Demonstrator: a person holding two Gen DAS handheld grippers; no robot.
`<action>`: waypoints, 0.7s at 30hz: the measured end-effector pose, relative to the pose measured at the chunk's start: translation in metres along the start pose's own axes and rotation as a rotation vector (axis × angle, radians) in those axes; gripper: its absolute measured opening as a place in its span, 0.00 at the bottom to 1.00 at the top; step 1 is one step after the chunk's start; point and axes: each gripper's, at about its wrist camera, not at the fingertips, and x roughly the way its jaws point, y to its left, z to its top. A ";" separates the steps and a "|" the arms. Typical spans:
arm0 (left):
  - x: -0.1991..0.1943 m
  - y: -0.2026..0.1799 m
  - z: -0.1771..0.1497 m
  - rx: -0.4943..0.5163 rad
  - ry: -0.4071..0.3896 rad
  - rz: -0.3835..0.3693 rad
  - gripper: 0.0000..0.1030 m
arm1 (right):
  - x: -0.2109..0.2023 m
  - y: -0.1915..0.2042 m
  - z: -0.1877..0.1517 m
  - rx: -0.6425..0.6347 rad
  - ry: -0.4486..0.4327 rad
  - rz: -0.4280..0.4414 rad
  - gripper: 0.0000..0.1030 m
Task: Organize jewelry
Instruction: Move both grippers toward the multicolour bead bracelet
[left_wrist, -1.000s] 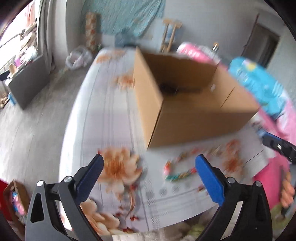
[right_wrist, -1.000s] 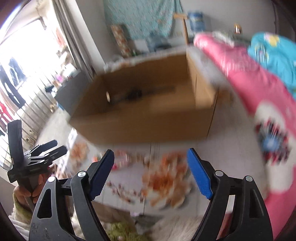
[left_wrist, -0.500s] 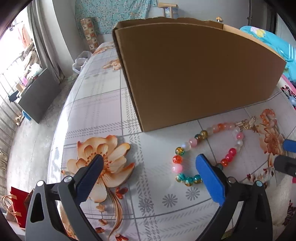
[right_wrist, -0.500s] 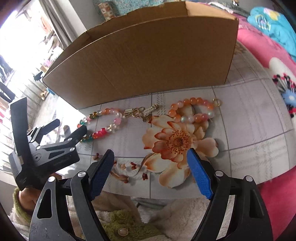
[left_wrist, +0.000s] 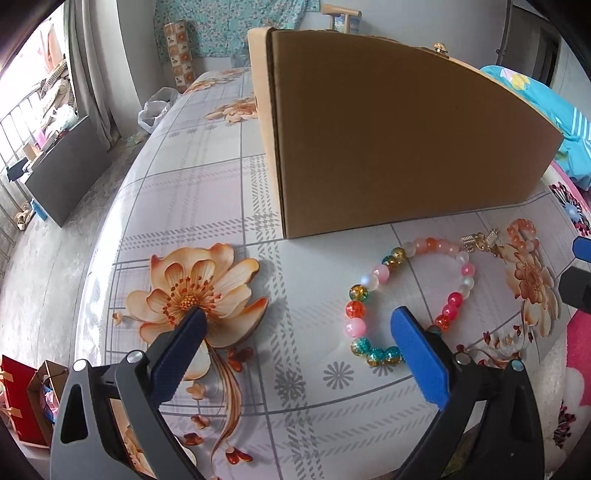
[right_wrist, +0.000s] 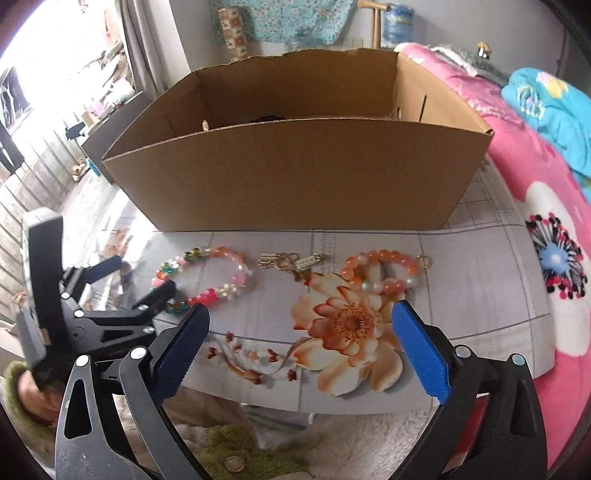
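Both grippers have black frames, silver screws, ribbed blue jaws; the person wears a fuzzy green sleeve

No writing, label, brand or number can be read anywhere. The cardboard box shows plain brown walls. The tablecloth beside the box carries only flower prints.

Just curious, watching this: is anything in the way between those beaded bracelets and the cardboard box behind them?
Only the cardboard box's own front wall; the multicolored bracelet and orange bracelet lie before it and must be lifted over.
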 end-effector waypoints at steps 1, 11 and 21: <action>-0.001 -0.001 -0.002 0.001 -0.011 0.001 0.95 | 0.001 0.002 0.003 0.018 0.008 0.017 0.92; -0.009 -0.003 -0.013 -0.003 -0.079 0.004 0.96 | 0.021 -0.006 0.004 0.060 -0.113 0.039 0.84; -0.023 -0.002 -0.021 0.017 -0.091 -0.022 0.80 | 0.023 -0.021 -0.005 0.102 -0.096 0.099 0.45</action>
